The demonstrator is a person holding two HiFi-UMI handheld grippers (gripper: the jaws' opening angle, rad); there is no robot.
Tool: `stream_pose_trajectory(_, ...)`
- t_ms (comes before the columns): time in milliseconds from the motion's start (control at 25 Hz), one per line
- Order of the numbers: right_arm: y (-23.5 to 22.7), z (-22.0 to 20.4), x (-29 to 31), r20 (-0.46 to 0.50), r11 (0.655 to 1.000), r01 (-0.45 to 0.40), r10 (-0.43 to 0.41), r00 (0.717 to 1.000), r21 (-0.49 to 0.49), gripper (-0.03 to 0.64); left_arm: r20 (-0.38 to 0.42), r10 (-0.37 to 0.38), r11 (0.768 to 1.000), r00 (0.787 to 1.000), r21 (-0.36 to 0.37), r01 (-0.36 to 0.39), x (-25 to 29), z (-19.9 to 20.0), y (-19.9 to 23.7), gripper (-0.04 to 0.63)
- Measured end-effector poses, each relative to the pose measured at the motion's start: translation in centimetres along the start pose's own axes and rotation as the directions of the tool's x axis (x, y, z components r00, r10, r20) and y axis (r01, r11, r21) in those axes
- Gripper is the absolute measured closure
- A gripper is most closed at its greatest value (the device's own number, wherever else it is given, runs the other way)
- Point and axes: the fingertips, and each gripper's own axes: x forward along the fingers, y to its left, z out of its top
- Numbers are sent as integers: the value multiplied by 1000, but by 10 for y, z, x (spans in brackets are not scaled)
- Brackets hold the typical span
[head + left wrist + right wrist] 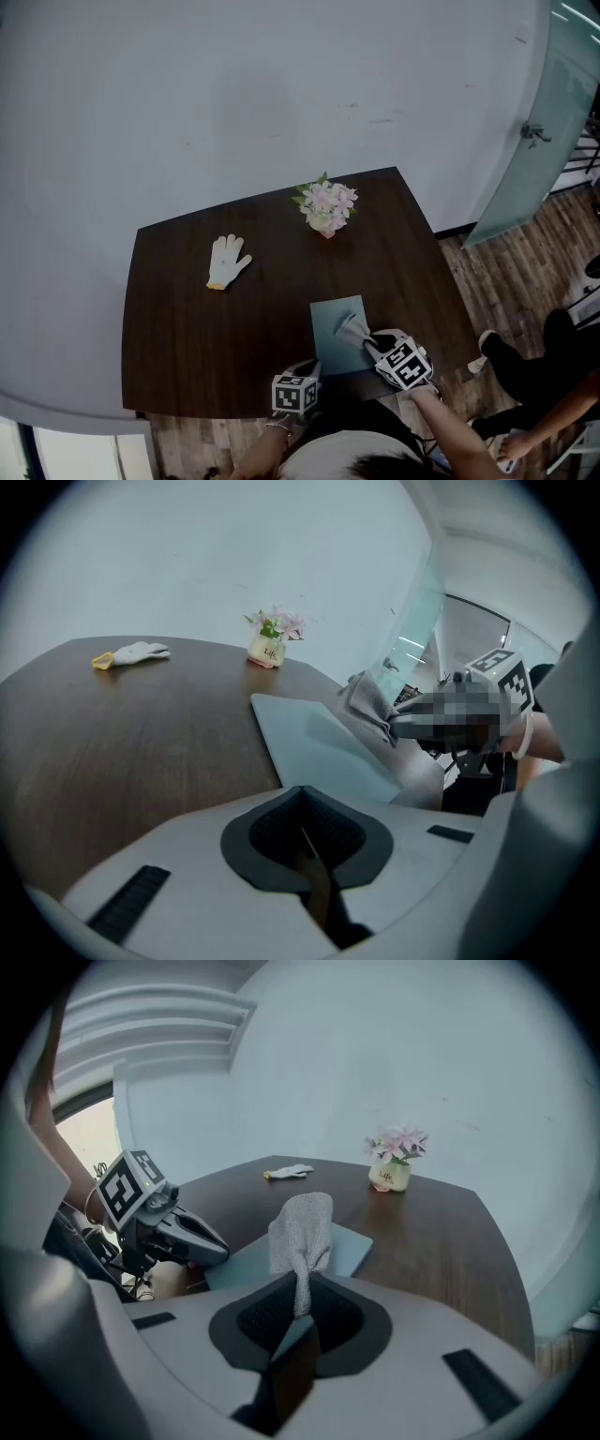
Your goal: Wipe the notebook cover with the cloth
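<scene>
With the right gripper (298, 1309) clamped on the cloth (302, 1230) over the notebook (336, 330) at the head view's lower centre, and the left gripper (305, 834) pressed together empty beside it, wiping seems barely begun, with the glove (227, 260) and flower pot (327, 208) well clear above.

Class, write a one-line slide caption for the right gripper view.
Right hand-held gripper pinches a grey cloth over the notebook on a dark table.

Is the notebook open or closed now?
Closed: the notebook lies flat, plain cover up, no pages showing.
</scene>
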Motion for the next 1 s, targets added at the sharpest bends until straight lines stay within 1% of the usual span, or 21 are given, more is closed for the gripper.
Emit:
stream_pose_trajectory(120,19,11,6,15,998,-41,42,999,-37,568,1,0,1000,1000,0,0,0,0,0,577)
stream_pose_trajectory(240,39,17,15,4,993,-82,83,997,-83,568,0,-2,1000,1000,-1,2,-2,1,1,577)
stream_pose_trajectory(360,58,21,23,-28,981,-126,123,992,-148,568,1,-8,1000,1000,-7,8,-2,1,0,577)
stream_pose_trajectory(520,80,21,34,-91,952,-175,157,983,-250,568,5,-10,1000,1000,-5,10,-2,1,0,577)
stream_pose_trajectory(600,89,19,39,-123,939,-197,168,978,-282,568,8,-17,1000,1000,0,17,-2,2,0,577)
stream_pose_trajectory(800,110,14,48,-184,918,-253,204,962,-305,568,24,-27,1000,999,-7,27,-5,4,0,577)
stream_pose_trajectory(920,117,14,54,-202,912,-257,199,959,-319,568,36,-26,999,999,-20,27,-6,5,1,577)
stream_pose_trajectory(1000,117,14,57,-213,914,-260,200,956,-312,568,39,-25,999,999,-21,26,-7,5,2,577)
